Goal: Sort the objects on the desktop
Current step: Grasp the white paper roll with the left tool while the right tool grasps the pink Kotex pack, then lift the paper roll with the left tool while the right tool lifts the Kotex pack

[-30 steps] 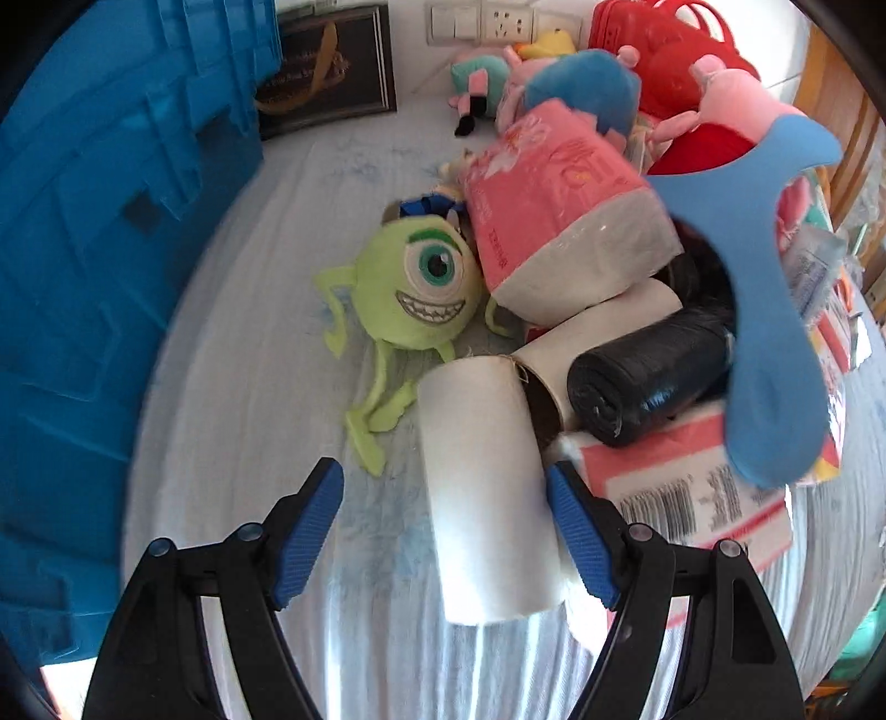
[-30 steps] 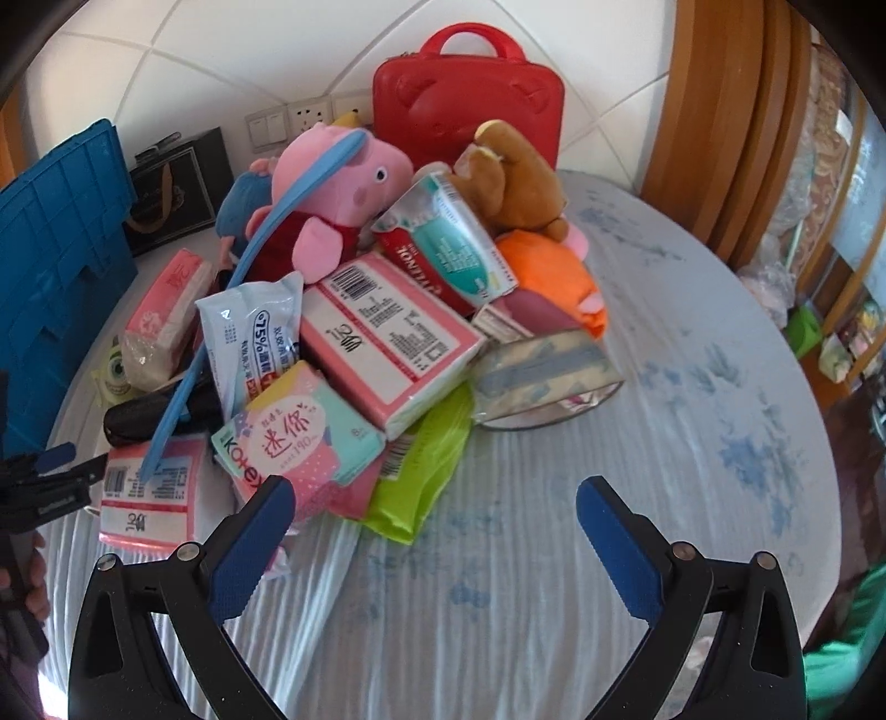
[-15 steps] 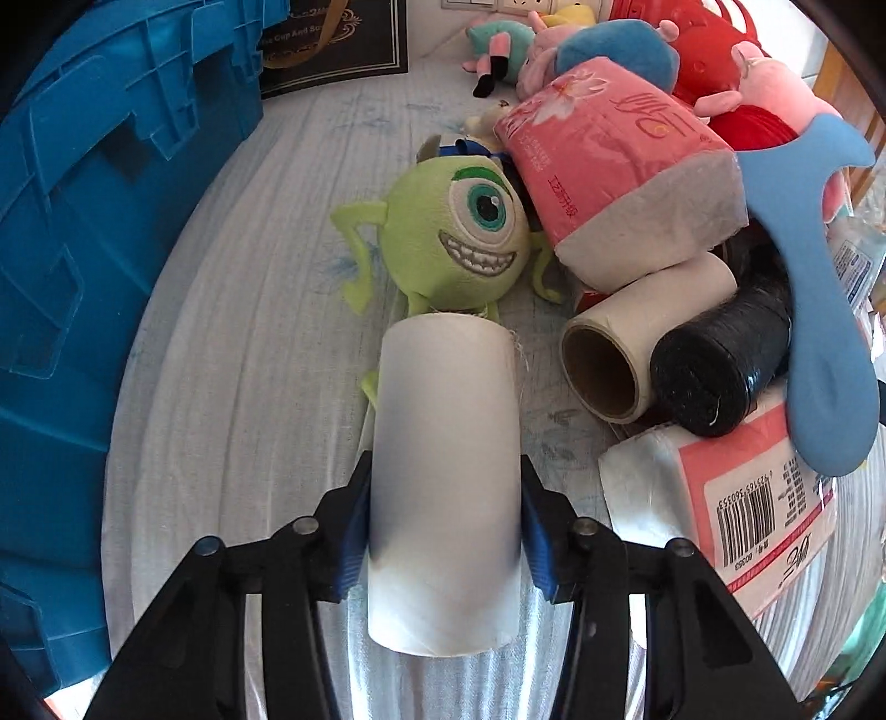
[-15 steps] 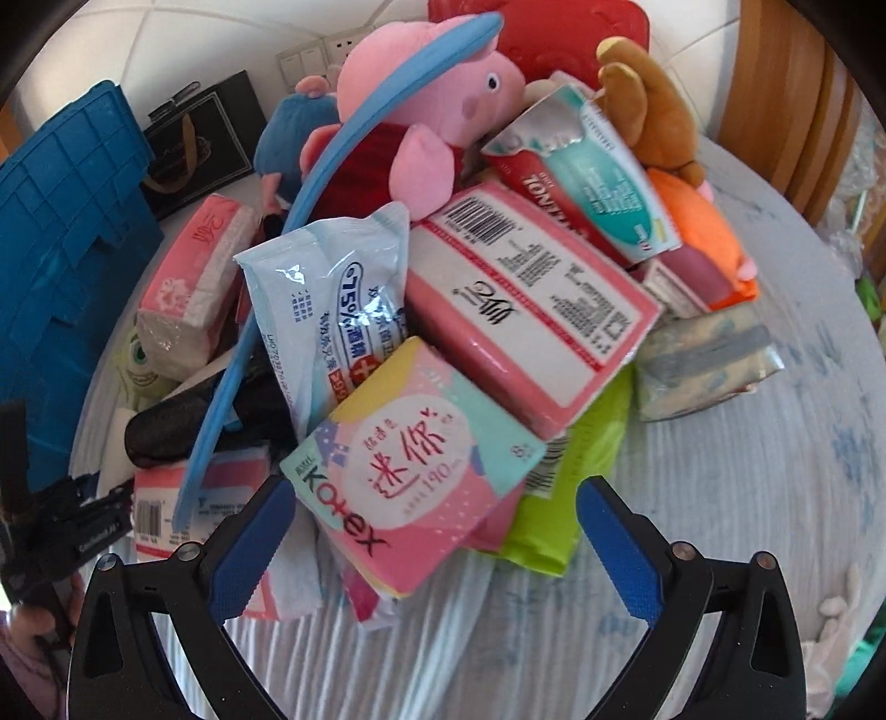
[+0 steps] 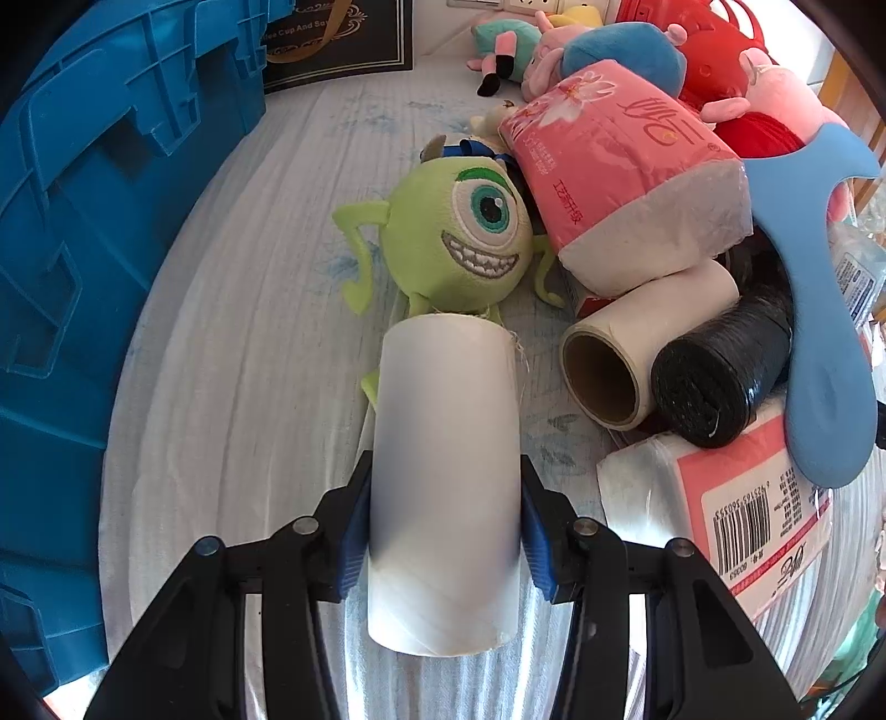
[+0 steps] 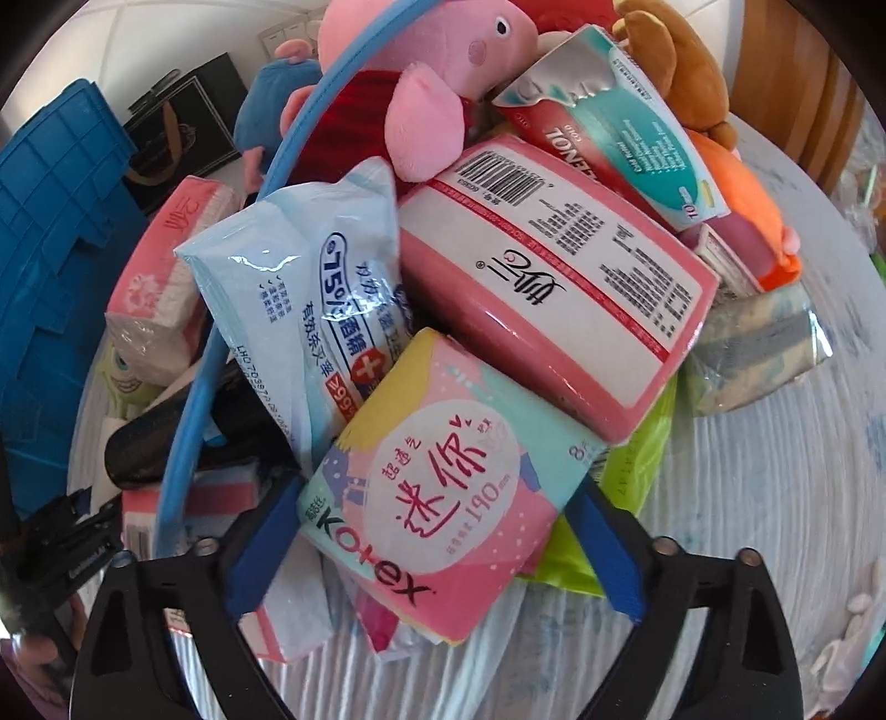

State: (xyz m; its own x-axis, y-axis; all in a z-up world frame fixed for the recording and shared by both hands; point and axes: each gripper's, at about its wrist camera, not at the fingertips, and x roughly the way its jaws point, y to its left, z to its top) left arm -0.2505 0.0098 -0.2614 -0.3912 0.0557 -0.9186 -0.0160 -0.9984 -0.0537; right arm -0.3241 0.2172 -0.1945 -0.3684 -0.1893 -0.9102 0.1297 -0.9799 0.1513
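My left gripper [image 5: 443, 520] is shut on a white paper roll [image 5: 446, 476], lifted a little above the tablecloth. Beyond it lie a green one-eyed plush [image 5: 459, 232], a second roll with a brown core [image 5: 637, 354], a black bag roll [image 5: 720, 376], a pink tissue pack [image 5: 614, 177] and a blue hanger [image 5: 814, 310]. My right gripper [image 6: 437, 548] is open, its fingers on either side of a pink and teal Kotex pack [image 6: 437, 476]; contact is not clear. Behind the pack lie a wet-wipes pack [image 6: 310, 288] and a pink tissue pack [image 6: 554, 293].
A blue plastic crate [image 5: 94, 232] stands at the left and also shows in the right wrist view [image 6: 50, 260]. Plush toys, including a pink pig [image 6: 437, 72], a red bag [image 5: 714, 39] and a black box [image 5: 338, 39] crowd the back. The left gripper [image 6: 66, 554] shows at the far left.
My left gripper closed on the white roll and lifted it slightly. My right gripper moved forward onto the pile until the Kotex pack came between its open fingers.
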